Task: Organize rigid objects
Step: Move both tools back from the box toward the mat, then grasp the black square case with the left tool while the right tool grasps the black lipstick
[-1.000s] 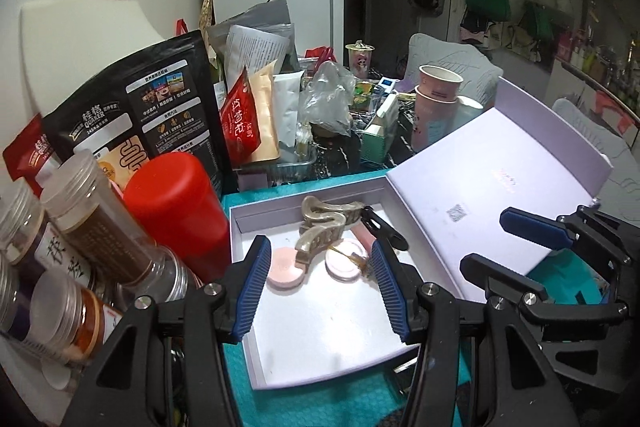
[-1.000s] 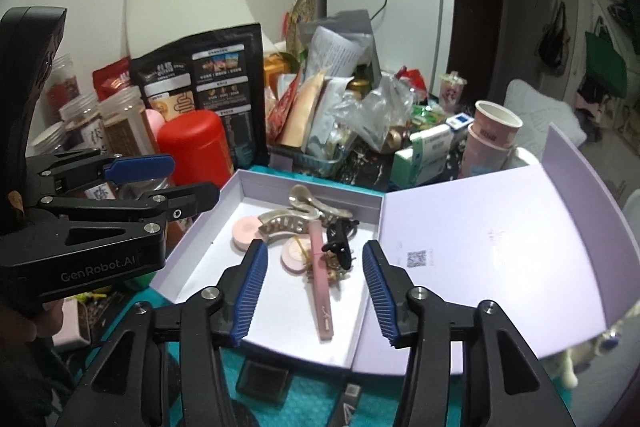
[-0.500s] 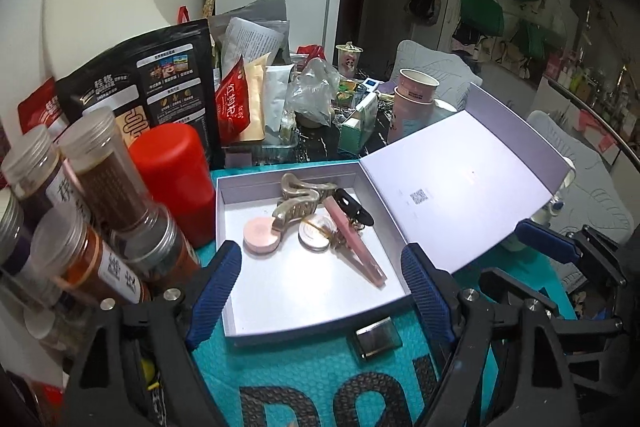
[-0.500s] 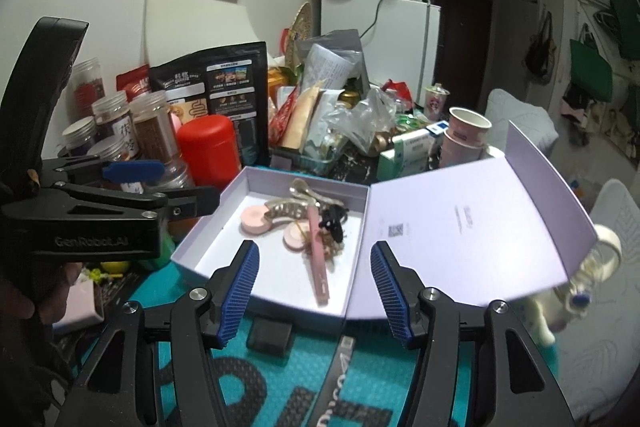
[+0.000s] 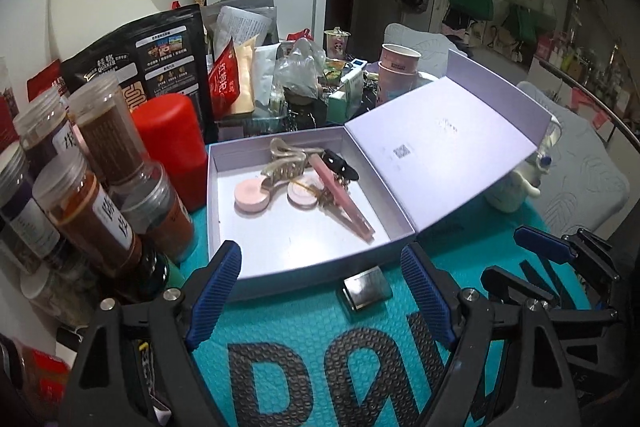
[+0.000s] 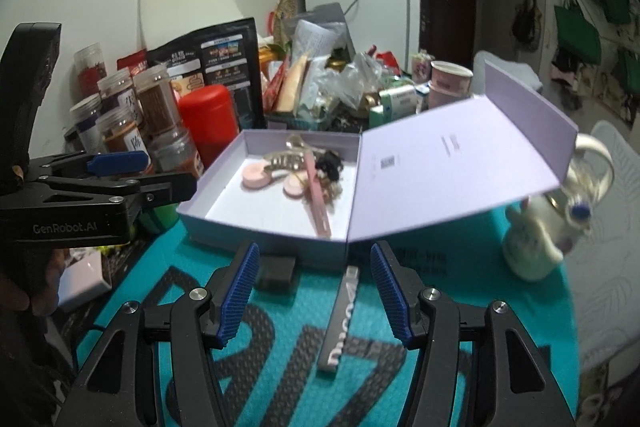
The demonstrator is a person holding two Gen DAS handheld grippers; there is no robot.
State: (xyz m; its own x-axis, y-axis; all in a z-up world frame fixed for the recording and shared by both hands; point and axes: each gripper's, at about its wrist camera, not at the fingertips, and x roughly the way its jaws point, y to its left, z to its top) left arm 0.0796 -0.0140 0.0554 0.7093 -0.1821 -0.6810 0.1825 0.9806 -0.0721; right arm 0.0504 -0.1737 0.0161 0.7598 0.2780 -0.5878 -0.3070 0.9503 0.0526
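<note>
Both grippers hover over a teal mat (image 5: 304, 323) printed with big black letters, each pointing down toward an open lilac box (image 5: 308, 259). Left gripper (image 5: 320, 291): jaws wide apart, nothing between the blue pads, which frame the box's near wall. Right gripper (image 6: 316, 291): jaws at a medium gap, also empty; between them on the mat lies a long flat dark clip (image 6: 344, 319) with pale lettering, not touched. Inside the box: a beige claw clip (image 5: 286, 163), two round pink compacts (image 5: 251, 194), a long pink bar clip (image 5: 342, 201) lying slantwise toward the near right corner, and a black clip (image 5: 340, 163) at the back. The lid (image 5: 440, 147) stands thrown open to the right, a small code printed on its inner face. Just in front of the box sits a small shiny metal clip (image 5: 366, 291) on the mat, apart from the wall. In the right wrist view a small dark block (image 6: 276, 269) sits against the box's front wall. Left of the box: a red canister (image 5: 172, 143) and stacked clear spice jars (image 5: 104, 135). A white rabbit-shaped mug (image 6: 536, 243) stands right of the lid.
</note>
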